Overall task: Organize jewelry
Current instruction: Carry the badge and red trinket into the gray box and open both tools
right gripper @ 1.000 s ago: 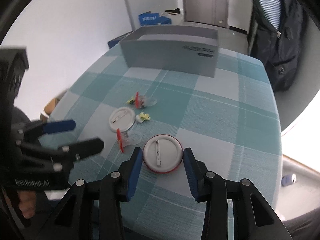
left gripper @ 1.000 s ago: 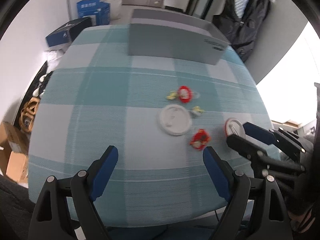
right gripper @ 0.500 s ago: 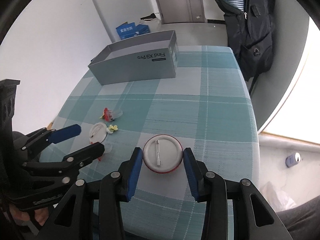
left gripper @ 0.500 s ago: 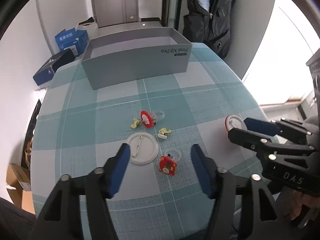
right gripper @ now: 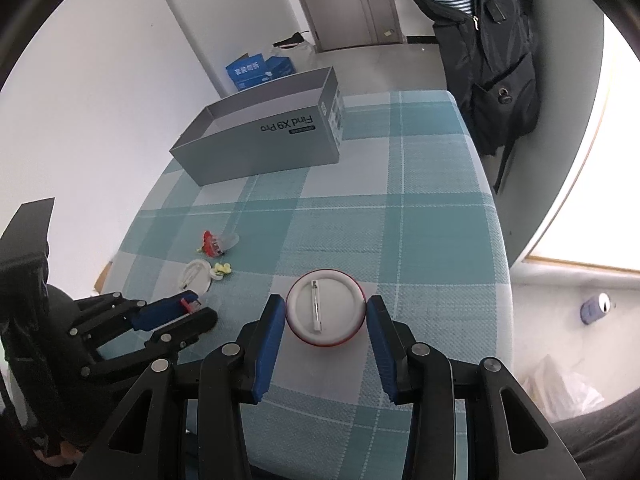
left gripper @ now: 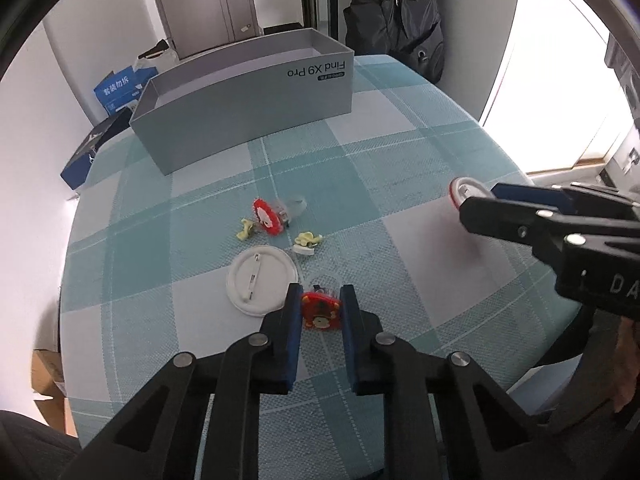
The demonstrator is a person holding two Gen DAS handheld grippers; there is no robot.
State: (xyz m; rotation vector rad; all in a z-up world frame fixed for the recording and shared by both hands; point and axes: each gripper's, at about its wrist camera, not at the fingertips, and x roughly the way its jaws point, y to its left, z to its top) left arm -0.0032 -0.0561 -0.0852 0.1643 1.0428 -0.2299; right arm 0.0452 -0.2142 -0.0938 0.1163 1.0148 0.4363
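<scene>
On the teal checked tablecloth (left gripper: 400,184), a small red brooch (left gripper: 320,314) sits between the blue pads of my left gripper (left gripper: 321,295), whose jaws are closing and press on both its sides. The same gripper (right gripper: 200,306) shows low on the left of the right wrist view. My right gripper (right gripper: 326,304) is shut on a round, red-rimmed pin badge (right gripper: 326,316), pin side up. Loose on the cloth lie a white round badge (left gripper: 260,280), another red brooch (left gripper: 266,216) and two small yellow flower pieces (left gripper: 307,240).
An open grey phone box (left gripper: 248,120) stands at the far side of the table. Behind it, a dark jacket (right gripper: 488,60) hangs on the wall and blue cartons (right gripper: 256,68) lie on the floor. The table edge drops away at the right.
My left gripper's jaws have gone from wide open to shut on the small red brooch. Both hands have rolled and shifted, so the box looks nearer. The right grip on the badge is unchanged.
</scene>
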